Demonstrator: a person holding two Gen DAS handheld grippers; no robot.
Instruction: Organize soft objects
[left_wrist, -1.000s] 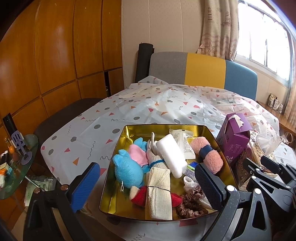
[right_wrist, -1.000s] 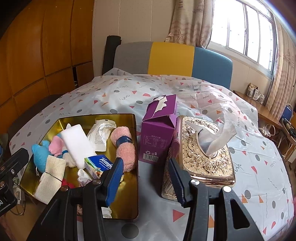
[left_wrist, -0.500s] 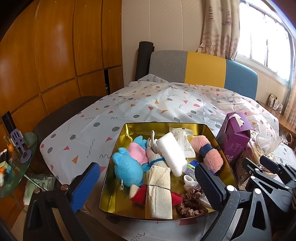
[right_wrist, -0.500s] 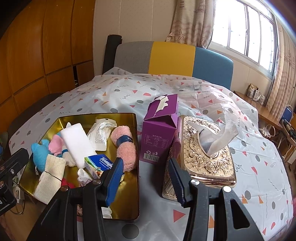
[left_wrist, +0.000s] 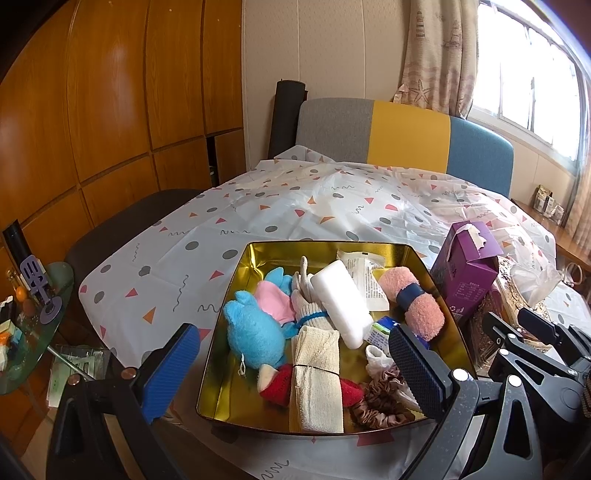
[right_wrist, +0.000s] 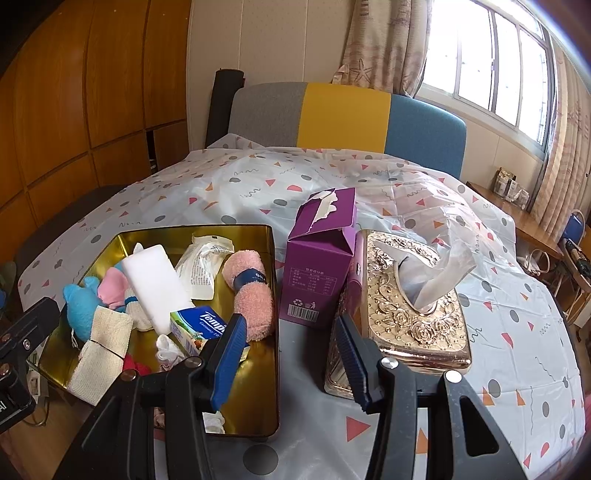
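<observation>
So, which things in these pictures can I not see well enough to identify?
- Left wrist view: the Tempo tissue pack is mostly hidden behind a left gripper finger.
- Right wrist view: the small packets on the windowsill are too small to identify.
- Right wrist view: the red plush is mostly covered by the folded cloth.

Table under white plastic cloth with coloured shapes (right_wrist: 258, 184), bearing gold metal tray (right_wrist: 258, 236), purple carton (right_wrist: 317, 273), ornate gold tissue box (right_wrist: 417, 321).

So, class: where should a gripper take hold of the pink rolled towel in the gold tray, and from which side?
Grip the pink rolled towel across its width from above, near the dark band. It lies flat in the gold tray, and the band already cinches it narrowest there.
</observation>
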